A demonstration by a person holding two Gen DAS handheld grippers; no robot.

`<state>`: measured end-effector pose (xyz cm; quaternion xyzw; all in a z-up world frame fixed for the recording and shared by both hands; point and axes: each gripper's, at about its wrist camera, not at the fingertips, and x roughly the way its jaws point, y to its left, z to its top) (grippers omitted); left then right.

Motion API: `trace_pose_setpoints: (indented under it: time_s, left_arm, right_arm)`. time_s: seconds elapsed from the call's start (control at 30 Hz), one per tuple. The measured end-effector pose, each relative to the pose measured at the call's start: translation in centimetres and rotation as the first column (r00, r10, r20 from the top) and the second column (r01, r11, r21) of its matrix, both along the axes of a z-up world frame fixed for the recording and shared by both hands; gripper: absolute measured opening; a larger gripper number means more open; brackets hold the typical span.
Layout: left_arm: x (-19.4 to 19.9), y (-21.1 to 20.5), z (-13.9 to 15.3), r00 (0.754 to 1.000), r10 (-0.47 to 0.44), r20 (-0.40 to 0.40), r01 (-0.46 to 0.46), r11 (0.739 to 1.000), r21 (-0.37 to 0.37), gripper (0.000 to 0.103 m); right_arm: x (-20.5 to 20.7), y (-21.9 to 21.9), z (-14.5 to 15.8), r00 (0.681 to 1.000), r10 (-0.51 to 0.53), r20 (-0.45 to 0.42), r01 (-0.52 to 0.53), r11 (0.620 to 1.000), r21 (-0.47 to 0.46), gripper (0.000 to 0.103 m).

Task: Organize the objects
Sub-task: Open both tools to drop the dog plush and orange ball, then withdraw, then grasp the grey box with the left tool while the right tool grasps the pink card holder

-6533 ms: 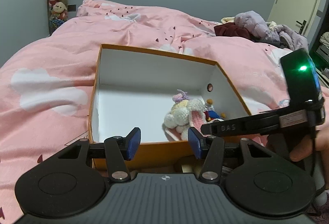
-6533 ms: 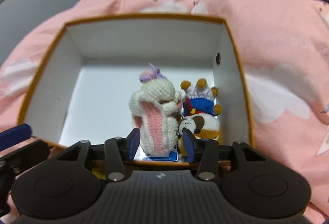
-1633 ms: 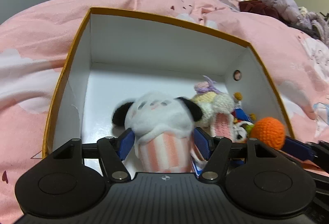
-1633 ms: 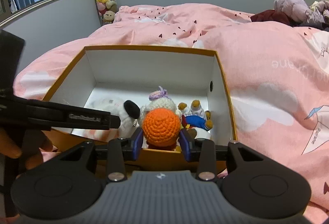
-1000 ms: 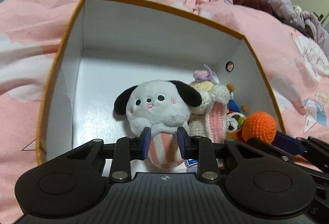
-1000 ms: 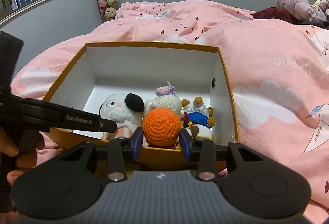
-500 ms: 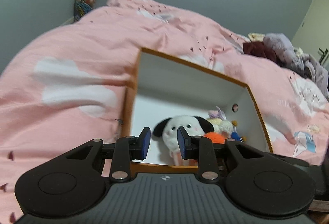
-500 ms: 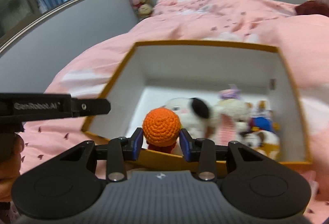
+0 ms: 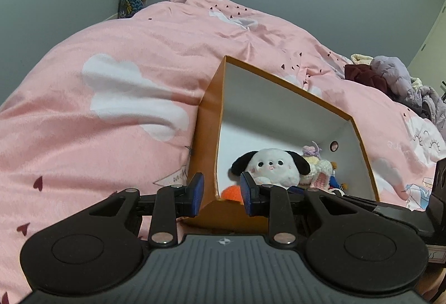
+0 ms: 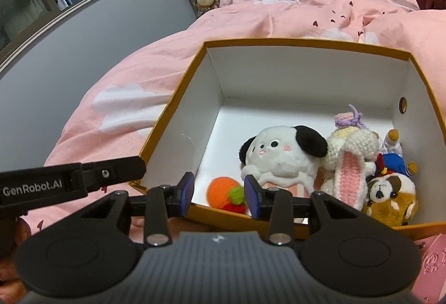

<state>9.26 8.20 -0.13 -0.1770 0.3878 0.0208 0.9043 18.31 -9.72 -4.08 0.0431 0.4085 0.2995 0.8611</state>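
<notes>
We see a pink duvet point(image 10: 251, 25) with white clouds and small dark hearts spread over the bed, and on it an orange box point(image 10: 178, 97) with white inner walls. The only writing we can read is "GenRobot.AI" in white on the black body of the left gripper point(image 9: 220, 194), which reaches in from the left edge of the right wrist view; faint print on the duvet is too small for us to read.

Inside the box, a white plush dog with black ears point(image 10: 281, 153) sits near the middle. To its right stands a crocheted bunny point(image 10: 351, 159) with pink-lined ears, and beyond that a small brown-and-white plush point(image 10: 390, 192) against the near wall.

The orange crocheted ball point(image 10: 223, 192), with a green and red tip, lies on the box floor at the near wall, left of the dog. It rests beyond and below the right gripper point(image 10: 218, 191), whose blue pads stand apart and clear of it, holding nothing.

The left gripper's jaws are likewise partly open and empty, straddling the box's near left corner.
</notes>
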Motion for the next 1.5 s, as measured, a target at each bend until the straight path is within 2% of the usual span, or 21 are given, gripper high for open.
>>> trace_pose_setpoints:
  time_s: [0.1,0.27,0.5,0.67,0.87,0.97,1.1,1.17,1.3,1.43,1.5]
  left_arm:
    - [-0.6,-0.4,0.1,1.000,-0.009,0.009,0.009,1.000,0.002,0.032]
    - [-2.0,-1.1,0.6,0.999,-0.031,0.025,0.031,0.999,0.007,0.032]
    - [-4.4,-3.0,1.0,0.994,-0.102,0.032,0.101,0.995,0.021,0.032]
    - [-5.6,-4.7,0.7,0.987,-0.161,0.020,0.161,0.987,0.006,0.032]
    - [-6.2,-7.8,-0.2,0.964,-0.264,-0.019,0.264,0.964,0.011,0.032]
    - [-6.0,-9.1,-1.0,0.954,-0.297,-0.041,0.297,0.955,-0.007,0.032]
    - [-5.5,-10.5,-1.6,0.943,-0.330,-0.049,0.328,0.944,-0.037,0.032]
    - [-5.2,-11.3,-1.8,0.938,-0.342,-0.053,0.340,0.940,-0.043,0.032]
    - [-4.5,-12.9,-1.9,0.931,-0.362,-0.052,0.359,0.931,-0.061,0.032]
    - [-3.1,-14.9,-1.7,0.918,-0.394,-0.043,0.392,0.919,-0.039,0.039]
    - [-2.3,-16.0,-1.7,0.910,-0.413,-0.047,0.412,0.911,-0.021,0.048]
  right_arm:
    - [-0.3,-0.7,0.5,1.000,-0.009,0.010,0.009,1.000,0.002,0.043]
    - [-1.6,-2.7,1.5,0.999,-0.039,0.025,0.039,0.999,0.021,0.049]
    - [-5.4,-6.0,2.4,0.993,-0.089,0.074,0.085,0.995,0.046,0.051]
    - [-8.9,-7.3,2.1,0.981,-0.102,0.163,0.111,0.992,-0.051,0.052]
    - [-11.4,-9.3,0.6,0.972,-0.153,0.179,0.182,0.971,-0.158,0.050]
    - [-11.7,-10.5,-0.2,0.962,-0.211,0.172,0.245,0.946,-0.210,0.046]
    - [-10.9,-11.9,-0.4,0.953,-0.268,0.144,0.294,0.932,-0.212,0.041]
    - [-10.6,-12.5,-0.5,0.948,-0.285,0.146,0.312,0.924,-0.223,0.034]
    - [-10.0,-14.1,-0.5,0.931,-0.334,0.145,0.360,0.906,-0.223,0.029]
    - [-9.0,-16.0,-0.3,0.907,-0.395,0.146,0.419,0.882,-0.217,0.031]
    - [-8.3,-17.1,-0.2,0.897,-0.424,0.126,0.441,0.875,-0.199,0.031]
